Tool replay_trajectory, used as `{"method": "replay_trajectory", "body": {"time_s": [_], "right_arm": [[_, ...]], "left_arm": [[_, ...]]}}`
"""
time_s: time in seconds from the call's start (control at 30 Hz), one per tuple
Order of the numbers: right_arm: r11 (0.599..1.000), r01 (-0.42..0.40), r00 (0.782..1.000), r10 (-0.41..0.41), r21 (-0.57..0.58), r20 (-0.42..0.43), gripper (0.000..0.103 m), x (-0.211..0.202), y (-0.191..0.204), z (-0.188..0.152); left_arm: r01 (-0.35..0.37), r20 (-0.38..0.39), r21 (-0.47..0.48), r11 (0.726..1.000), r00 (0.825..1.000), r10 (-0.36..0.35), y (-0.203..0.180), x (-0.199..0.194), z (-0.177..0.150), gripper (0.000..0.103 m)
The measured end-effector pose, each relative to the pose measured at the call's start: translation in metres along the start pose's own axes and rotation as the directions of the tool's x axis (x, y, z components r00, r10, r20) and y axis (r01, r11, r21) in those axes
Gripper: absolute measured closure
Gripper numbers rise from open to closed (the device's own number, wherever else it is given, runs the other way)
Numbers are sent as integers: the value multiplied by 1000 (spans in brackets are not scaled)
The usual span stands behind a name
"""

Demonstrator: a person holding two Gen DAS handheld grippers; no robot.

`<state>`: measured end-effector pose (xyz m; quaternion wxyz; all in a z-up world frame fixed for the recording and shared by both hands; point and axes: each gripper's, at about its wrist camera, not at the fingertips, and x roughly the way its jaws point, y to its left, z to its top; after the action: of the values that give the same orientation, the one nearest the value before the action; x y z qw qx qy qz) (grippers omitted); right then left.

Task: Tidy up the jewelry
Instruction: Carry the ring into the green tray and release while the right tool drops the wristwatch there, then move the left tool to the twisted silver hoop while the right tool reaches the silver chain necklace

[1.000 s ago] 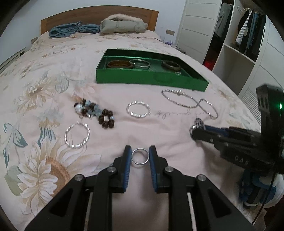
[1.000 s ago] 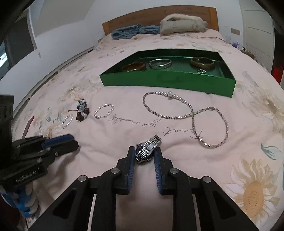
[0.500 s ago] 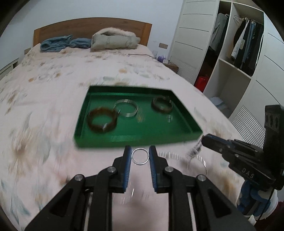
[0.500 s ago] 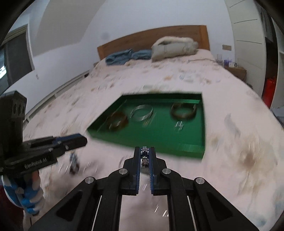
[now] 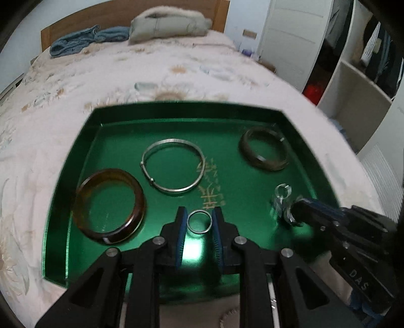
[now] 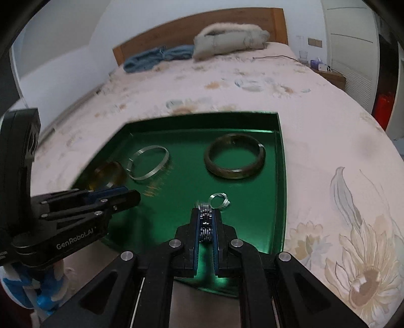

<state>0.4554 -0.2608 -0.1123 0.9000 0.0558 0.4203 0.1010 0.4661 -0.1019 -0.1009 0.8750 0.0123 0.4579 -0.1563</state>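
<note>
A green tray point(image 5: 75, 161) lies on the bed. My left gripper point(image 5: 199, 222) is shut on a small silver ring point(image 5: 188, 222) and holds it over the tray's near part. My right gripper point(image 6: 207, 218) is shut on a metal-link watch point(image 6: 205, 224) over the tray point(image 6: 281, 181), near a small silver ring point(image 6: 219, 201) lying in it. The right gripper also shows at the right of the left wrist view point(image 5: 294, 214). In the tray lie an amber bangle point(image 5: 109, 204), a thin silver bangle point(image 5: 173, 169) and a dark bangle point(image 5: 263, 152).
The floral bedspread point(image 6: 341, 176) surrounds the tray. Folded clothes point(image 5: 166, 22) lie by the wooden headboard point(image 6: 202, 30). A wardrobe with shelves point(image 5: 358, 63) stands to the right of the bed.
Both grippers have lifted their pieces off the bedspread and moved forward over the green tray. The loose jewelry on the bedspread has dropped out of view.
</note>
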Motion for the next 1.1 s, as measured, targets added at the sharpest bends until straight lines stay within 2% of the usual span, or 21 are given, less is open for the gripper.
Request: {"method": "replay_trajectory", "body": {"time_s": [0.13,0.2,0.27,0.43,0.63,0.7,0.87,0.97,1.1], "right_arm": [[999,36,999,-37,-31,-25,92,3,1,-2],[999,38,999,-38,-25,-26,73,-1,-3,-2],[999,33,999,-33,-14,-7,65,-14,-6,-2],[1000,24,998,-24,-6,53,65,-56,-5,-4],[1000,13,991,-10,-27,132,64,-125,6,-23],[1000,8,988,-4,-27,154,63,-146,8,-33],[999,8,981,-2,-32,196,59,-199,17,-66],[999,13,978,-4,-40,207,59,-224,23,-86],[999,19,974,-8,-47,226,57,-255,33,-111]], "left_arm": [[-39,4,27,999,999,39,-3,5,1,84],[-47,7,26,999,999,47,-3,2,2,83],[-39,17,23,999,999,38,-2,-5,2,83],[-18,68,14,1000,998,17,1,-47,0,83],[-39,169,17,999,985,36,14,-123,-12,83],[-59,177,26,998,983,54,20,-143,-19,83],[-98,194,23,995,977,92,39,-202,-50,83],[-115,202,1,993,973,113,49,-231,-75,72],[-129,210,-28,991,969,132,63,-266,-110,70]]}}
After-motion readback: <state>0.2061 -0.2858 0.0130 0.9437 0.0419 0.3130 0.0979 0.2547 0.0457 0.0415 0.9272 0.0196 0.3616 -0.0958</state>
